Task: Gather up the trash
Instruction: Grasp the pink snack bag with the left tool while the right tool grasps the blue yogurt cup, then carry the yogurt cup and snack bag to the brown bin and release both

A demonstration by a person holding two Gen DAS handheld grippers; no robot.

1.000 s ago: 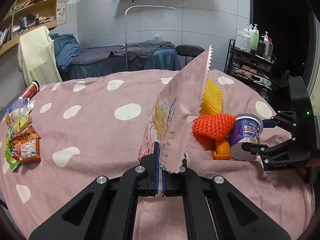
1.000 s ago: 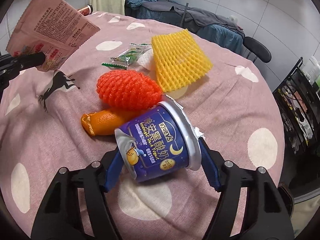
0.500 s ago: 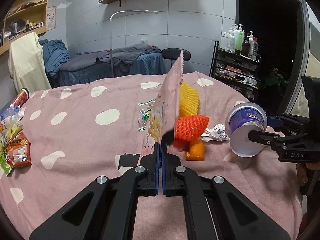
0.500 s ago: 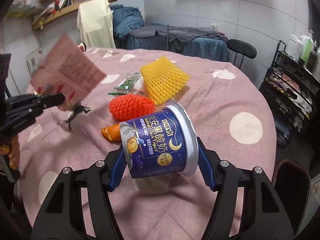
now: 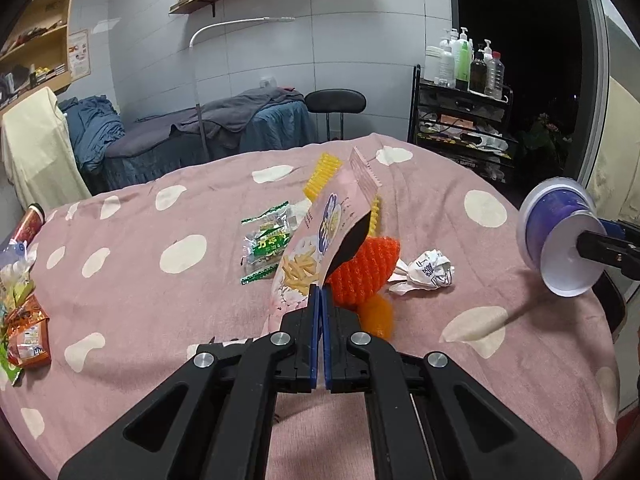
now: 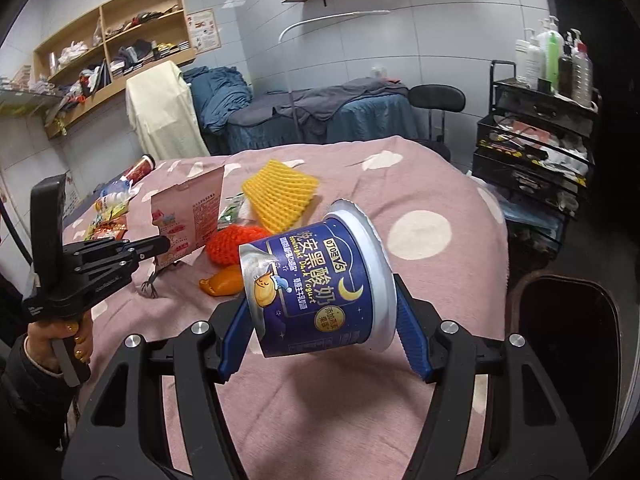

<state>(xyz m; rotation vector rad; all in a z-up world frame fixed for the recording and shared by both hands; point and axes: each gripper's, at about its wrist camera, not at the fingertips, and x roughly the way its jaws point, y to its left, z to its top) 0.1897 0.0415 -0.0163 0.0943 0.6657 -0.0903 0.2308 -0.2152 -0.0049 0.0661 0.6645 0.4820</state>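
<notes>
My left gripper [image 5: 319,300] is shut on a pink snack bag [image 5: 320,236] and holds it above the table; it shows in the right wrist view [image 6: 188,216] too. My right gripper [image 6: 320,344] is shut on a blue yogurt cup [image 6: 316,284], tilted on its side in the air; the cup also shows at the right of the left wrist view [image 5: 560,236]. On the pink dotted tablecloth [image 5: 140,280] lie an orange foam net [image 5: 364,268], an orange peel [image 5: 376,312], a yellow foam net [image 6: 280,192], a green wrapper [image 5: 266,240] and a crumpled paper [image 5: 428,272].
Snack packets [image 5: 24,332] and a red can [image 5: 30,220] lie at the table's left edge. A black bin [image 6: 568,332] stands beside the table on the right. A shelf cart with bottles [image 5: 464,120], a stool [image 5: 336,102] and a bed [image 5: 200,132] stand behind.
Both grippers have risen and pulled back from the table. The yogurt cup has moved up and to the right; the pink bag has tilted over in the left gripper.
</notes>
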